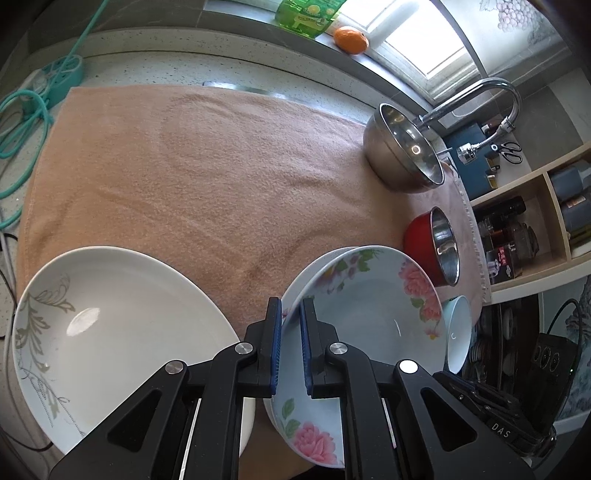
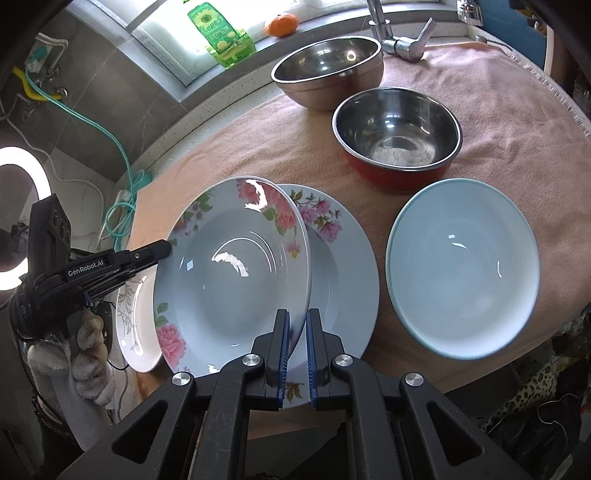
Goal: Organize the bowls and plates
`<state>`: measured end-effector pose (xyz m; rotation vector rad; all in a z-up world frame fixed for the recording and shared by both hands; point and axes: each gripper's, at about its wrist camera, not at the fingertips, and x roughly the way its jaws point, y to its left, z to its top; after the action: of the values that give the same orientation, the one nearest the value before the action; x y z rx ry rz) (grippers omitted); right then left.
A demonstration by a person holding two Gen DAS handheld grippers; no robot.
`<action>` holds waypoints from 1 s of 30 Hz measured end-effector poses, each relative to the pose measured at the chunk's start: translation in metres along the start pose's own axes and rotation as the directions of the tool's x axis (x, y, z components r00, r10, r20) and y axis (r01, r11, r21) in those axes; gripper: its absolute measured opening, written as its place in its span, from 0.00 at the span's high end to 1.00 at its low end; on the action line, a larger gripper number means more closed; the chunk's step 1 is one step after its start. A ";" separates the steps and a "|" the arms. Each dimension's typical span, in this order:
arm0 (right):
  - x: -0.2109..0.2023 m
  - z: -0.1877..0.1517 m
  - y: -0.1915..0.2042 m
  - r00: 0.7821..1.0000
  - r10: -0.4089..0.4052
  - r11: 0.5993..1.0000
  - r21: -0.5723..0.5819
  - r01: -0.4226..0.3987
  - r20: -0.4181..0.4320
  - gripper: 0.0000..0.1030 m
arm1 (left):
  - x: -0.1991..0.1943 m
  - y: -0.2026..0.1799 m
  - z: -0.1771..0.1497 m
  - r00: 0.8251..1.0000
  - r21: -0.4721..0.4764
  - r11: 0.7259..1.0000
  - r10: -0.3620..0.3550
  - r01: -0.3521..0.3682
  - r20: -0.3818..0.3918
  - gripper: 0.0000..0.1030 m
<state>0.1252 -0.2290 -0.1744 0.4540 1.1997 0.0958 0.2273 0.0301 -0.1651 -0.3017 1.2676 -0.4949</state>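
Two black claws with blue pads each clamp an edge of the same flowered plate [image 2: 229, 273], which tilts above the table. The right claw [image 2: 296, 354] pinches its near rim; the left claw [image 1: 290, 347] pinches the opposite rim, held by a gloved hand [image 2: 79, 350]. Directly beneath the lifted plate lies a second flowered plate [image 2: 343, 266], flat on the pink towel [image 1: 207, 177]. Left of the left claw sits a white plate [image 1: 118, 332] with a grey leaf pattern. Right of the right claw rests a pale blue bowl [image 2: 463, 267]. Beyond the right claw stands a red bowl [image 2: 397, 138] with a steel inside, and farther back a steel bowl [image 2: 328, 72] beside the tap [image 2: 402, 40]. Farthest, on the window ledge, are a green bottle [image 2: 218, 35] and an orange [image 2: 281, 25].
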 end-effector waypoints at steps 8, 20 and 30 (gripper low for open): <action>0.003 -0.011 -0.007 1.000 -0.019 1.000 0.016 0.019 -0.007 0.91 | 0.008 -0.006 0.000 1.000 0.024 1.000 -0.002 0.002 -0.022 0.92; 0.013 -0.017 -0.009 0.998 -0.065 0.998 0.007 0.065 -0.020 0.90 | 0.016 -0.009 0.001 0.999 0.033 0.999 0.006 -0.005 -0.035 0.91; 0.020 -0.019 -0.010 0.996 -0.084 0.996 0.008 0.085 -0.036 0.90 | 0.021 -0.014 0.002 0.999 0.043 0.999 0.017 -0.015 -0.042 0.91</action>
<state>0.1136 -0.2266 -0.2010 0.4111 1.2535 0.0253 0.2309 0.0074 -0.1750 -0.2456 1.2982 -0.5166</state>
